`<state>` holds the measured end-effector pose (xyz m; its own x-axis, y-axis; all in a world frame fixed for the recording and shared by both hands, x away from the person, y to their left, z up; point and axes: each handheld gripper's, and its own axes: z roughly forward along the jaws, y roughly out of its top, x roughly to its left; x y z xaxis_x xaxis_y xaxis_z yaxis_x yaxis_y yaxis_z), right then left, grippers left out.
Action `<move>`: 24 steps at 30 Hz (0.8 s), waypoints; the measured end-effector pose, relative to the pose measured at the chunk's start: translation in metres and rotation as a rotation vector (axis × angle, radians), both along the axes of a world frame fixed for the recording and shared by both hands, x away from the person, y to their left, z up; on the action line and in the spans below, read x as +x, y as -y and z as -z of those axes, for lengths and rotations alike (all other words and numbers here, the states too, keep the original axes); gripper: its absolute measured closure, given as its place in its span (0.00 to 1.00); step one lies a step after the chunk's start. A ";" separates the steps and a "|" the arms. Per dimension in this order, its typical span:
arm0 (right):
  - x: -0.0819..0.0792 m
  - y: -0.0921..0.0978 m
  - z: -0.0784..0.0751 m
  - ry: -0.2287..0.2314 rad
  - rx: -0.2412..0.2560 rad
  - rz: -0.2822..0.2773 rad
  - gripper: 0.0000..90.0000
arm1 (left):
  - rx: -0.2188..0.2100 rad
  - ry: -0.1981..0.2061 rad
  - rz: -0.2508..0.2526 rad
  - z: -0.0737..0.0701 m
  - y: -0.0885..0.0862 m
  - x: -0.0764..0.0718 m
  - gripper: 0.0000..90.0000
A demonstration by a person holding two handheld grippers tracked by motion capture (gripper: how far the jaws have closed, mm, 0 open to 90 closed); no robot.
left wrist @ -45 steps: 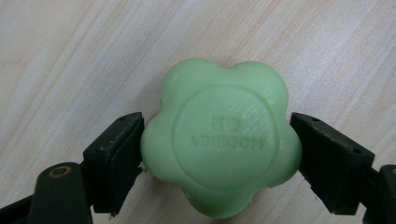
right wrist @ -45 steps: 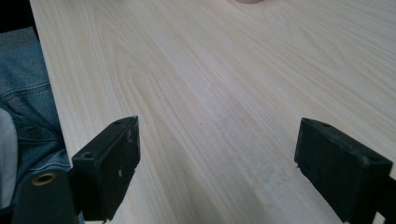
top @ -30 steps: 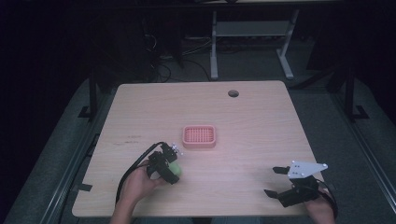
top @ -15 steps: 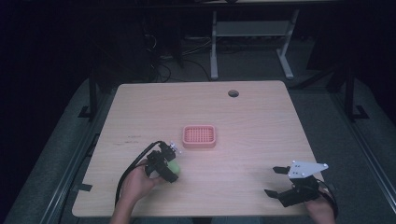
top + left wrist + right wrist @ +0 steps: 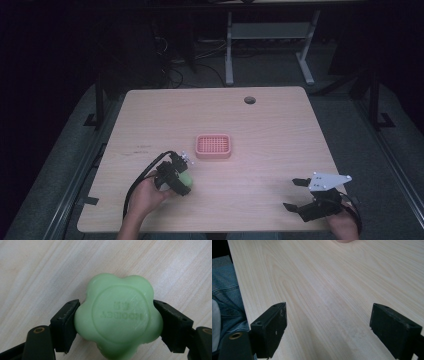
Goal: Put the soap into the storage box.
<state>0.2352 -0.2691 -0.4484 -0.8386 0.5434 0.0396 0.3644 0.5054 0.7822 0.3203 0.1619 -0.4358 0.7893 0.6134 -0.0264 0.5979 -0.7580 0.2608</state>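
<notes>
- High view, starting at the left: the left gripper point(image 5: 181, 176) is sitting near the table's front-left quarter, held in the person's left hand point(image 5: 145, 196), and it is clamping a pale green flower-shaped bar of soap point(image 5: 186, 179).
- Left gripper view is showing that grip closely: the two black pads point(image 5: 67, 323) are pressing on opposite sides of the soap point(image 5: 117, 317), which is facing the camera with its embossed round face, over the light wooden table point(image 5: 45, 270). Whether the bar is resting on the wood or raised just off it, I cannot tell.
- Moving rightward in the high view, the pink rectangular slotted soap dish point(image 5: 213, 146) is lying near the table's centre, just beyond and to the right of the held soap, with bare wood between them; its long axis is running across the table, side to side.
- Judging from that layout, the coming move is likely carrying the soap forward and to the right onto the dish, and the left gripper is by far the nearer one to it.
- Farthest right, the right gripper point(image 5: 297, 194) is resting by the front-right edge, well apart from the dish.
- Right gripper view is showing its jaws standing wide apart with nothing between them, only bare table point(image 5: 332, 290).
</notes>
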 end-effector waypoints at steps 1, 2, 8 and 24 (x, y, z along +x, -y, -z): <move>0.000 0.000 0.000 0.000 0.000 0.000 0.15 | 0.000 0.000 0.000 0.000 0.000 0.000 0.28; 0.000 0.000 0.000 0.000 0.000 0.001 0.15 | -0.005 0.003 0.004 -0.001 -0.001 0.000 0.28; 0.000 0.000 0.000 0.001 -0.001 0.002 0.15 | -0.016 0.011 -0.001 -0.005 -0.001 0.002 0.28; 0.000 0.002 0.000 0.000 0.005 0.009 0.15 | -0.025 0.021 0.002 -0.017 0.004 0.013 0.28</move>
<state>0.2353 -0.2715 -0.4480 -0.8335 0.5509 0.0425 0.3693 0.4981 0.7846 0.3338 0.1582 -0.4188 0.7909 0.6114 -0.0253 0.5907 -0.7520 0.2924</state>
